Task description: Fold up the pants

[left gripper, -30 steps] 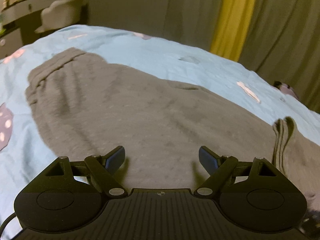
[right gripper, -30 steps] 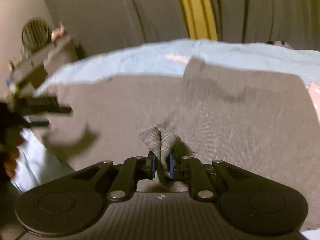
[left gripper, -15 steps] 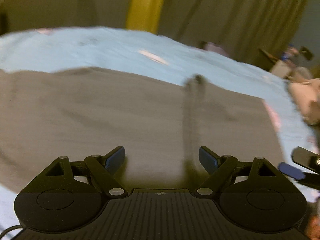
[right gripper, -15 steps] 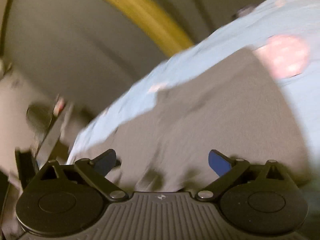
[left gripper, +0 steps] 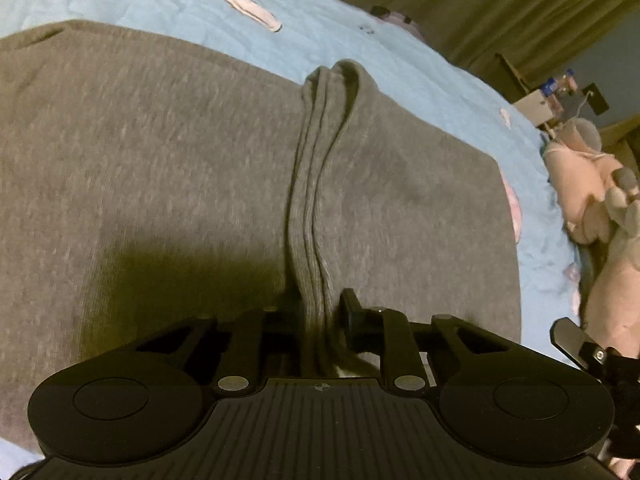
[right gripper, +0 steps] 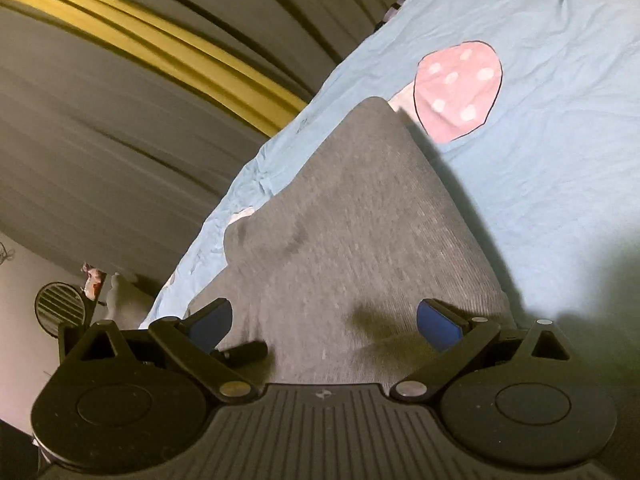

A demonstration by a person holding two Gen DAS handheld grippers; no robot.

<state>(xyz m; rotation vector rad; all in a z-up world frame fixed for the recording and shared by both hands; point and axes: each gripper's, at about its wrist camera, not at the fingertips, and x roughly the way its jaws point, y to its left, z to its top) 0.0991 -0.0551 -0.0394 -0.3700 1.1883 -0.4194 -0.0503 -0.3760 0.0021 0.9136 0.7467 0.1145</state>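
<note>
grey pants [left gripper: 160, 184] on blue sheet [left gripper: 360, 40]: our left gripper [left gripper: 320, 320] closing on ribbed fold [left gripper: 316, 184]; our right gripper [right gripper: 324, 320], fingers apart, empty.

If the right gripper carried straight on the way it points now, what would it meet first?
Most likely the grey pants. The right gripper is open and empty, angled down over the cloth, which fills the line ahead; the blue bedsheet lies beyond. Depth is unclear.

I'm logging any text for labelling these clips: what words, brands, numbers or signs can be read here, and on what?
None can be read.
Grey pants: no label or print visible.
Blue bedsheet: only a pink spotted mushroom picture, no lettering.
Small items on the far shelf: too small and blurred to read.
</note>
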